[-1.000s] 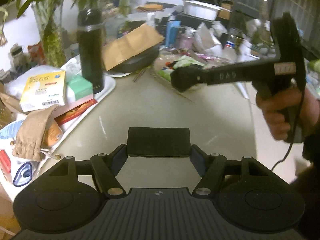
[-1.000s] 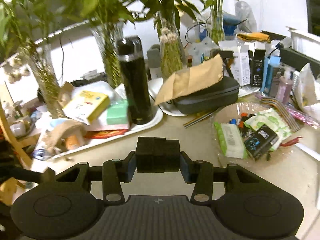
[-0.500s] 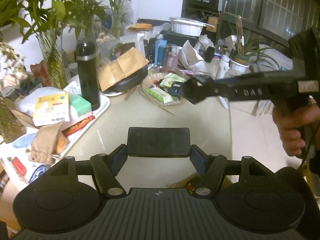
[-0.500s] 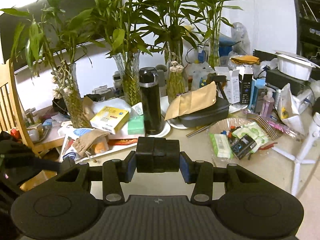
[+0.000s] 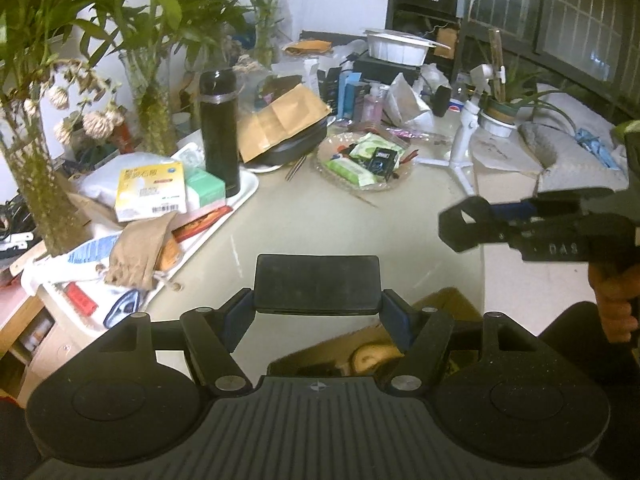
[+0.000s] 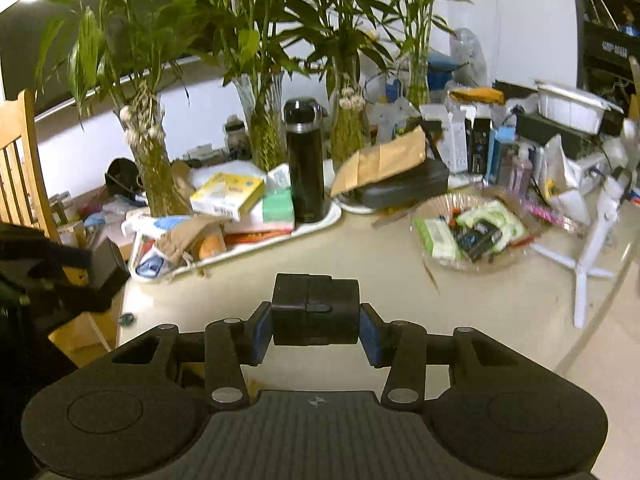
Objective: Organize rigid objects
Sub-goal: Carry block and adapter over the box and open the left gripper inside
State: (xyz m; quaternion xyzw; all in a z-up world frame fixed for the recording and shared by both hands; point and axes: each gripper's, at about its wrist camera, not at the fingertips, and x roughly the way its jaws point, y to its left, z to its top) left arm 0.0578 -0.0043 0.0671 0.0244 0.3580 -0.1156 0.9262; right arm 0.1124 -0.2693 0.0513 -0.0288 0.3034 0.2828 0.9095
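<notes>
My left gripper (image 5: 317,300) is shut on a flat black rectangular case (image 5: 317,282), held crosswise above the near edge of the beige table (image 5: 320,220). My right gripper (image 6: 315,328) is shut on a small black box (image 6: 315,308) with a seam down its front. The left wrist view shows the right gripper (image 5: 460,226) from the side at the right, with a hand (image 5: 612,304) on its grip. The left gripper (image 6: 60,276) and its case appear dark at the left edge of the right wrist view.
A white tray (image 5: 246,194) on the left holds a black thermos (image 5: 219,132), boxes and a cloth pouch. Behind it stand bamboo vases (image 6: 154,176). A glass dish (image 6: 460,264) of packets, a white tripod (image 6: 592,248) and a black case under a brown envelope (image 6: 384,164) crowd the far side.
Both grippers have drawn back and up from the table with their black objects still held. The table looks smaller and farther. In the left wrist view the right gripper has dropped toward the lower right.
</notes>
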